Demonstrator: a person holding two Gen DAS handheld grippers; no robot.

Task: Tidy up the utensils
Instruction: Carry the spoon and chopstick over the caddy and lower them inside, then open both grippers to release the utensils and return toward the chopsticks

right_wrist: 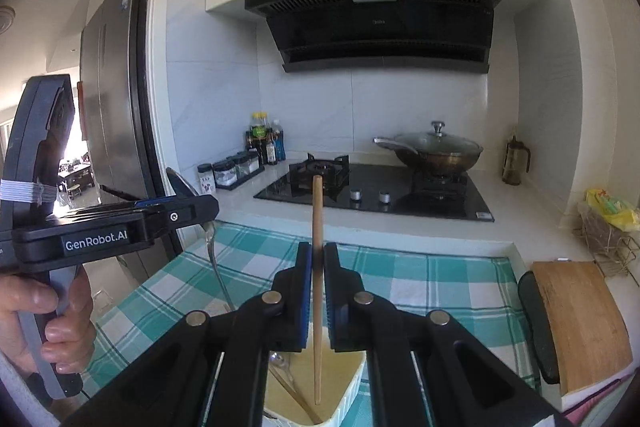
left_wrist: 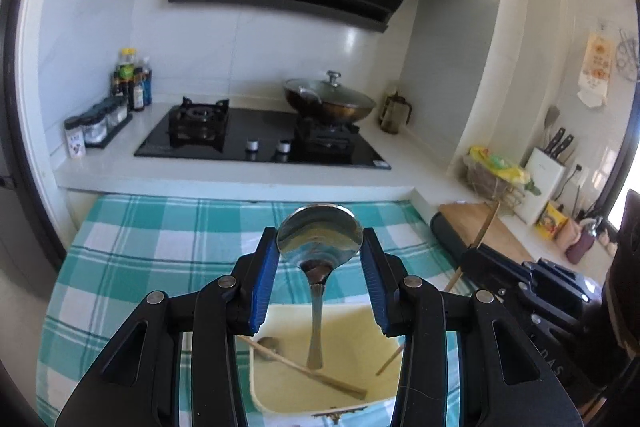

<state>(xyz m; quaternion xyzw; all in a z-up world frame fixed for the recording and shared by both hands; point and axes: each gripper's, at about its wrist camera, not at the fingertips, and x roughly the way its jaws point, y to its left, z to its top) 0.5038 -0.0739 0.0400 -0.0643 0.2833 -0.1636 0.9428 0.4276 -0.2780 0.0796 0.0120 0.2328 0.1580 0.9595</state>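
Observation:
My left gripper point(left_wrist: 320, 245) is shut on a metal spoon point(left_wrist: 320, 239) by its bowl; the handle hangs down over a cream dish point(left_wrist: 344, 331). The dish holds a second spoon point(left_wrist: 269, 345) and a wooden chopstick point(left_wrist: 308, 371). My right gripper point(right_wrist: 318, 257) is shut on another wooden chopstick point(right_wrist: 317, 267), held upright with its lower end inside the dish point(right_wrist: 352, 383). The left gripper point(right_wrist: 192, 207) and its spoon point(right_wrist: 214, 259) also show in the right wrist view, at the left. The right gripper body point(left_wrist: 532, 283) and its chopstick point(left_wrist: 486, 227) show at the right of the left wrist view.
The dish sits on a teal checked cloth point(left_wrist: 160, 247). Behind it is a white counter with a black gas hob point(left_wrist: 260, 139), a lidded wok point(left_wrist: 330, 101), bottles and spice jars point(left_wrist: 132, 79). A wooden cutting board point(right_wrist: 580, 319) and knife block point(left_wrist: 540, 179) lie to the right. A fridge point(right_wrist: 116, 99) stands left.

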